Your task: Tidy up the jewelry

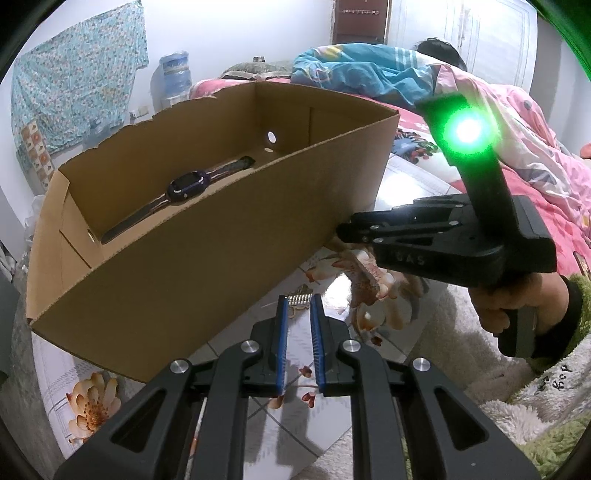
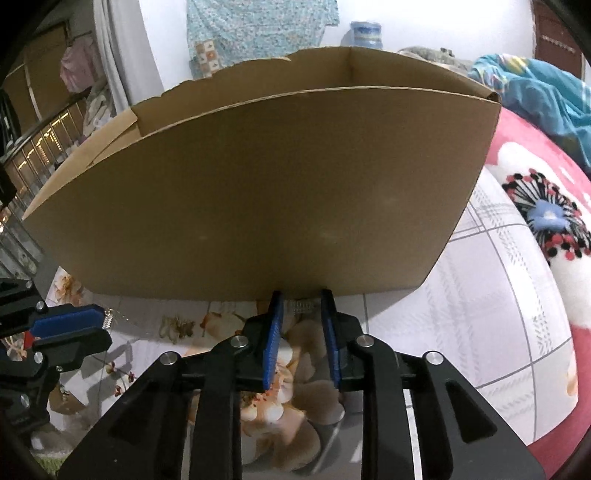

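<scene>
White wall (image 1: 229, 33), hung patterned cloth (image 1: 74, 81), bed (image 1: 517, 155), white wardrobe (image 1: 461, 33).

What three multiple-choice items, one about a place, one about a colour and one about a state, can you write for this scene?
1. The watch lies: A) inside the cardboard box; B) on the bed; C) on the floor.
2. The light above the right claw glows: A) red; B) green; C) blue.
3. The cardboard box is: A) taped shut; B) open on top; C) crushed flat.

1 A: its strap lies on the bottom.
2 B: a bright green glow.
3 B: its inside shows from above.
</scene>
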The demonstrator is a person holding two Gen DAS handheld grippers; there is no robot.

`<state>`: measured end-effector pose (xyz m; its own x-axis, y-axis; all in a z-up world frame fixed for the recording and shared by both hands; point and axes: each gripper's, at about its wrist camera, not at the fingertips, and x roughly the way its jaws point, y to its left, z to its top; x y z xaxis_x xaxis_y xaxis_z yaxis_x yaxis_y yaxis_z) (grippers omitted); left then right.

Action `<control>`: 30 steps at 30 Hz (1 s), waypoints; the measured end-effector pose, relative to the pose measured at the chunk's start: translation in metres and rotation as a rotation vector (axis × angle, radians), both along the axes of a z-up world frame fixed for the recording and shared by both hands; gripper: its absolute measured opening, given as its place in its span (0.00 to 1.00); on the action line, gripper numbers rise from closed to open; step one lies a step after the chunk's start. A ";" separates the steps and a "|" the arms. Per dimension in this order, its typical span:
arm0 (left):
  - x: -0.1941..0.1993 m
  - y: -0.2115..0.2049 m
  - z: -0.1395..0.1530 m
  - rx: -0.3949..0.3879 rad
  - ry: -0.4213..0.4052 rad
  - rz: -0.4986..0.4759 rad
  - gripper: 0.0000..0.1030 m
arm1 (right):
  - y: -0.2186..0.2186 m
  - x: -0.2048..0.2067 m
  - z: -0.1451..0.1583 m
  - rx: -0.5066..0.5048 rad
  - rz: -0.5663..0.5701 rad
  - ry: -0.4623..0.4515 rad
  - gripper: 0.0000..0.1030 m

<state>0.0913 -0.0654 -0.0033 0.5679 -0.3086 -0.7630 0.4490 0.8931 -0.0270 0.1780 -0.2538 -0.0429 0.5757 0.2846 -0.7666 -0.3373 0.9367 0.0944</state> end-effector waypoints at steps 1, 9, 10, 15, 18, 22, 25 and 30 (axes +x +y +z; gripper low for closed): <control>0.000 0.000 0.000 0.001 0.001 0.000 0.11 | 0.001 0.001 0.000 -0.003 -0.001 -0.002 0.23; 0.002 0.000 0.000 -0.002 0.003 0.003 0.11 | 0.010 0.003 -0.003 -0.073 0.014 -0.021 0.23; 0.003 0.000 0.000 -0.004 0.002 0.004 0.11 | 0.012 0.003 -0.003 -0.083 0.013 -0.023 0.23; 0.003 0.006 -0.001 -0.019 0.004 0.007 0.11 | 0.019 0.007 -0.004 -0.061 -0.007 -0.011 0.11; 0.003 0.007 0.000 -0.020 0.007 0.007 0.11 | 0.021 0.006 -0.005 -0.062 -0.010 -0.016 0.11; 0.001 0.006 0.003 -0.019 -0.003 0.006 0.11 | 0.021 0.004 -0.006 -0.050 -0.014 -0.010 0.11; -0.001 0.005 0.004 -0.016 -0.006 0.005 0.11 | 0.011 0.003 -0.006 -0.037 -0.020 0.001 0.00; -0.002 0.002 0.005 -0.007 -0.012 -0.004 0.11 | 0.002 0.000 -0.008 -0.008 -0.031 0.017 0.00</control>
